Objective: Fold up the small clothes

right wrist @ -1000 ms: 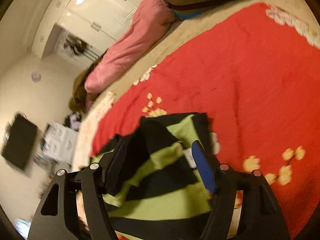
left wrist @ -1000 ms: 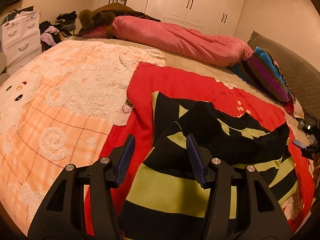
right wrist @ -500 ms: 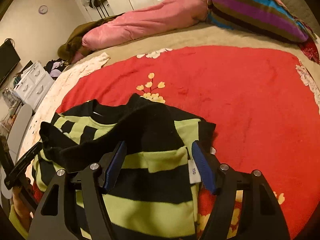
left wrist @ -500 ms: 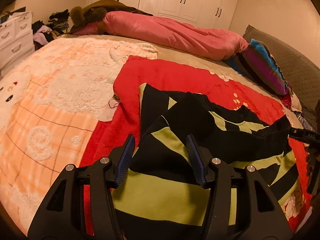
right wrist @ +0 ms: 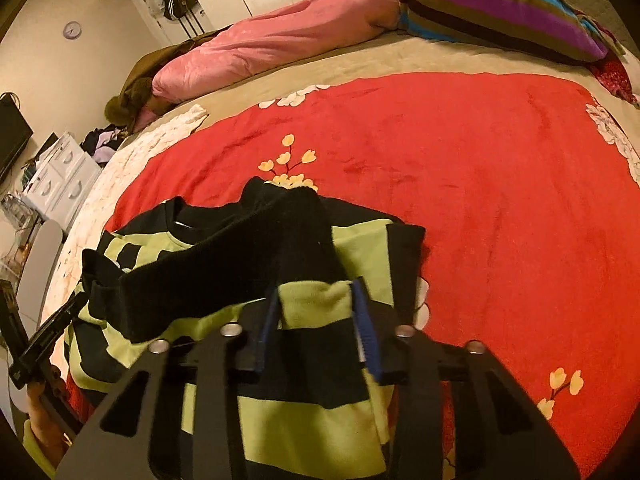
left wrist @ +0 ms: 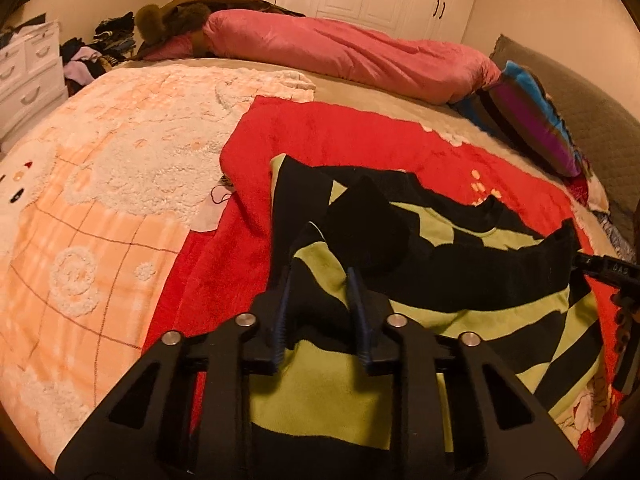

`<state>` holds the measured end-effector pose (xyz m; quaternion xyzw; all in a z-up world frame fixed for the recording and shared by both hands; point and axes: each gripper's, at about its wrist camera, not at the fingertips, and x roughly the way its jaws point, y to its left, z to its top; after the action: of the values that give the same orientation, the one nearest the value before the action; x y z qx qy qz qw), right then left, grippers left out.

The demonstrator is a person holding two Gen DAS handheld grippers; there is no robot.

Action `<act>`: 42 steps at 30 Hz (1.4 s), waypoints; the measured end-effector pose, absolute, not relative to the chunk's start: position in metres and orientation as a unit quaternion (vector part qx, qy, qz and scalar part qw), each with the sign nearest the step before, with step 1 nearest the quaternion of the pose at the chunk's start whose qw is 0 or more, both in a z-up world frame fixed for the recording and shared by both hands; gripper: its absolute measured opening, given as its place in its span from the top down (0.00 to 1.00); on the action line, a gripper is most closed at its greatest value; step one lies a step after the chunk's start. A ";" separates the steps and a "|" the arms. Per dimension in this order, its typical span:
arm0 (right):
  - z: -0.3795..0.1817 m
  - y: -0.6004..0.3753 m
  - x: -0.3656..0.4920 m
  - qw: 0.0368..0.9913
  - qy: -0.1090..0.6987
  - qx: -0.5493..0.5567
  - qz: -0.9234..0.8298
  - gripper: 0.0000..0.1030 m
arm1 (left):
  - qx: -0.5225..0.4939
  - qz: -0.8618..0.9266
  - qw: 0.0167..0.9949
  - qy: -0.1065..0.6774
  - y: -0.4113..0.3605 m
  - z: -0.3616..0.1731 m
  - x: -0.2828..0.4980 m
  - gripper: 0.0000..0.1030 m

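A black and lime-green striped sweater (left wrist: pixel 480 316) lies crumpled on a red blanket (left wrist: pixel 360 132) on the bed. In the left wrist view my left gripper (left wrist: pixel 318 280) is over its near left part, jaws closing, with a fold of black and green cloth filling the gap between the pads. In the right wrist view my right gripper (right wrist: pixel 316 292) sits on the sweater (right wrist: pixel 200 280) at its right side, jaws closing, with a bunched green stripe pressed between the blue pads. A black sleeve lies across the body. Each gripper shows at the edge of the other's view.
A rolled pink duvet (left wrist: pixel 340 52) and a striped pillow (left wrist: pixel 532 120) lie at the far side of the bed. A peach fleece blanket (left wrist: pixel 100 180) covers the left half. White drawers (left wrist: pixel 28 64) and a clothes pile stand beyond. Red blanket (right wrist: pixel 480 180) stretches right.
Both grippers' jaws have narrowed from wide apart onto folds of the sweater. The right wrist view rolled level early on. Both hands edged closer over the garment.
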<state>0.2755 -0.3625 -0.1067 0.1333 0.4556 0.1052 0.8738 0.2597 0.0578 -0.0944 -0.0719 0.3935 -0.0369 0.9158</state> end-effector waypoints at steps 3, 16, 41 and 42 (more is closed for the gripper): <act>-0.100 -0.366 0.267 0.882 0.441 0.131 0.105 0.81 | -0.079 -0.023 0.915 0.394 0.060 -0.093 0.259 0.95; -0.066 -0.380 0.248 0.903 0.377 0.166 0.122 0.85 | -0.090 -0.025 0.963 0.253 0.065 -0.029 0.231 0.98; -0.134 -0.374 0.292 0.885 0.448 0.118 0.044 0.86 | -0.089 0.060 0.932 0.346 0.069 -0.099 0.299 0.80; -0.134 -0.374 0.292 0.886 0.448 0.116 0.042 0.86 | -0.089 0.057 0.934 0.341 0.069 -0.098 0.297 0.80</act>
<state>0.2917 -0.3736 -0.1336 0.1155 0.4479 0.0425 0.8856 0.2972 0.0692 -0.0982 -0.0889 0.3406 0.0571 0.9342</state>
